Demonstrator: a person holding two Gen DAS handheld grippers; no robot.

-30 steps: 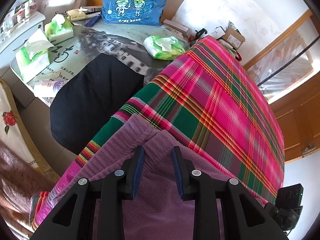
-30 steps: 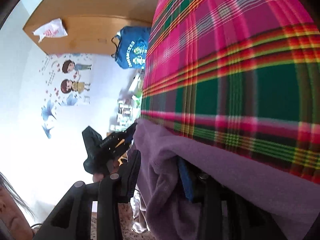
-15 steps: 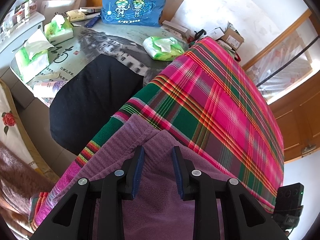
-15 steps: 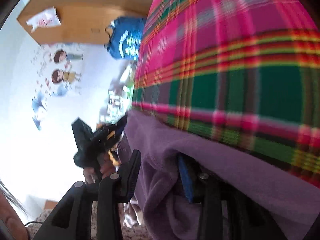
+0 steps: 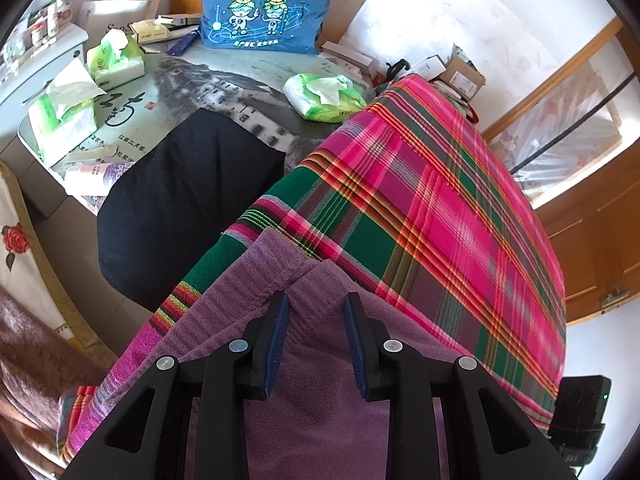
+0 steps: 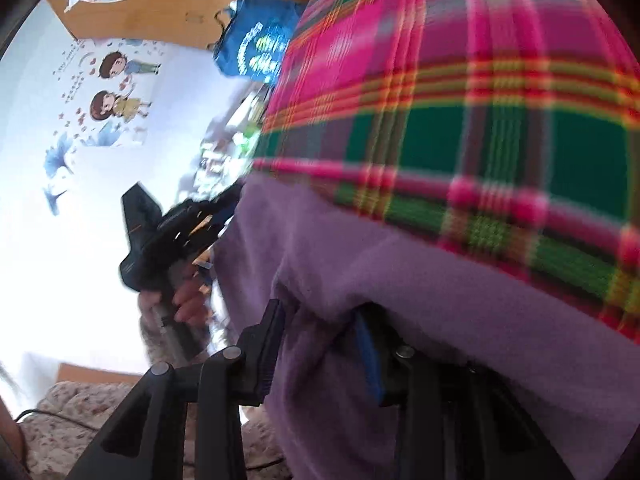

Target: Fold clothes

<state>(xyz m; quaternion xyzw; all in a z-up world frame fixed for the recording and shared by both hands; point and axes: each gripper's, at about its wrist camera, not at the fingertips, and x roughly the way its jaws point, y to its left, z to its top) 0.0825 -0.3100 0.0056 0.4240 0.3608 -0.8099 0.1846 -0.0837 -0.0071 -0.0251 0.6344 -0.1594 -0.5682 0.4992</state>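
A purple fleece garment (image 5: 316, 380) lies at the near edge of a pink-and-green plaid cloth (image 5: 432, 216) that covers the work surface. My left gripper (image 5: 316, 308) has its fingers apart, with a raised fold of the garment's edge between them. My right gripper (image 6: 320, 320) also holds purple garment (image 6: 400, 280) bunched between its fingers; fabric drapes over the right finger. The right wrist view shows the left gripper (image 6: 168, 236) in a hand at the garment's other corner.
A black garment (image 5: 176, 200) lies left of the plaid cloth. Behind it a table holds tissue packs (image 5: 64, 120), a wipes pack (image 5: 324, 96), a blue bag (image 5: 264, 4) and small boxes. A wooden door (image 5: 600, 240) stands to the right.
The right wrist view has shifted and blurred, and the left gripper appears lower and closer in it. The left wrist view is nearly unchanged.
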